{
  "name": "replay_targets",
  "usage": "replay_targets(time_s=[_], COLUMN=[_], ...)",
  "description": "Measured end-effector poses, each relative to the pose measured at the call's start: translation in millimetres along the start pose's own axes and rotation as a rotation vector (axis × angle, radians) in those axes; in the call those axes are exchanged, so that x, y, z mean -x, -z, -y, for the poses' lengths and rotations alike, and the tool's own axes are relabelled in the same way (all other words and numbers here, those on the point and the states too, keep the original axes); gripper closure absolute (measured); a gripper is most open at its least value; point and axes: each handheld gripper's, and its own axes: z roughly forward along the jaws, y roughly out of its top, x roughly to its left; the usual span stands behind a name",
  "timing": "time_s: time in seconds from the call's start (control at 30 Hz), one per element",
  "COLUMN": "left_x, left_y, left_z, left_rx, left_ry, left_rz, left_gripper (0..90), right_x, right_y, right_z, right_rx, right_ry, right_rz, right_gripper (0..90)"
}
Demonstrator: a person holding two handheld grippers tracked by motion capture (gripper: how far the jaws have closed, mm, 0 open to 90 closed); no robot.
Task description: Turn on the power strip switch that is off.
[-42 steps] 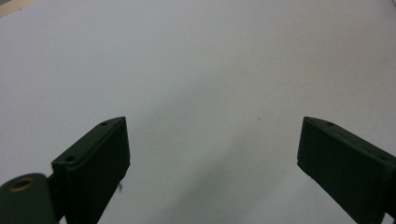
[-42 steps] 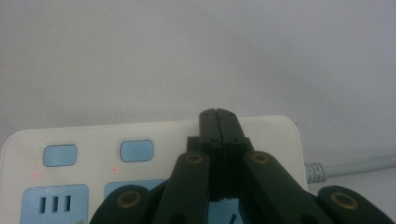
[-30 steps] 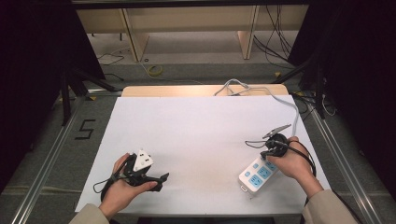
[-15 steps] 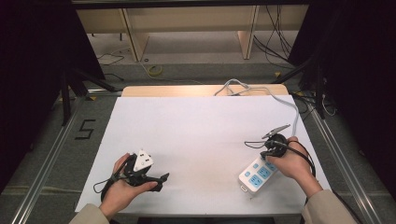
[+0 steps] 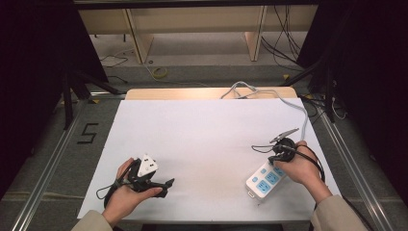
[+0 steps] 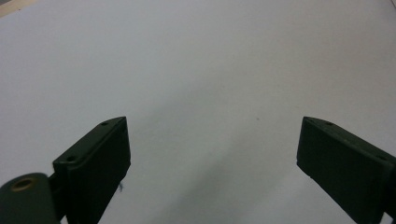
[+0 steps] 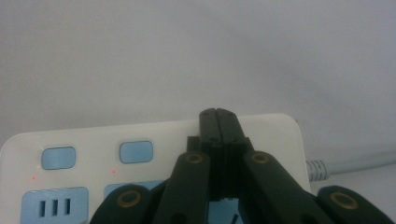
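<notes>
— Two grippers are seen over the white table (image 5: 207, 130). How are they set?

— The left gripper (image 6: 212, 154) is held near the front left corner, its jaws spread wide with nothing between them. The right gripper (image 7: 219, 123) is held with its jaws pressed together, nothing caught in them, their tips poised over the strip (image 7: 140, 158).

— Where is the strip placed?

— Near the front right of the table (image 5: 263, 179), partly under the right hand (image 5: 298, 166); its cable (image 5: 296, 108) is run back to the far edge.

— What could go wrong?

— Red lamps are seen lit beside the blue switches (image 7: 136, 151), so the strip is judged live. If the closed tips are pushed down off-centre, the wrong switch could be pressed, or the tips could be slid toward a socket. The strip is light and unanchored; a sideways push could shift it, and the slack cable could be snagged by the hand.

— What is hidden?

— Whether the tips are touching the strip cannot be told. The near end of the strip is cut off in the right gripper view, and part is covered by the hand from above. The cable's far end is lost behind the table
</notes>
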Motion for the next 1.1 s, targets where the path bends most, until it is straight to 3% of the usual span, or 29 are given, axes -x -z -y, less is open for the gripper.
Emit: replay_targets(time_s=[1.1], left_x=[0.0], left_y=[0.1], left_z=[0.0], left_rx=[0.002], left_ry=[0.002], left_rz=[0.0], left_gripper=[9.8], right_x=[2.3], right_y=[-0.2], right_z=[5.0], right_rx=[0.034], right_ry=[-0.027], right_rz=[-0.022], right_gripper=[90.0])
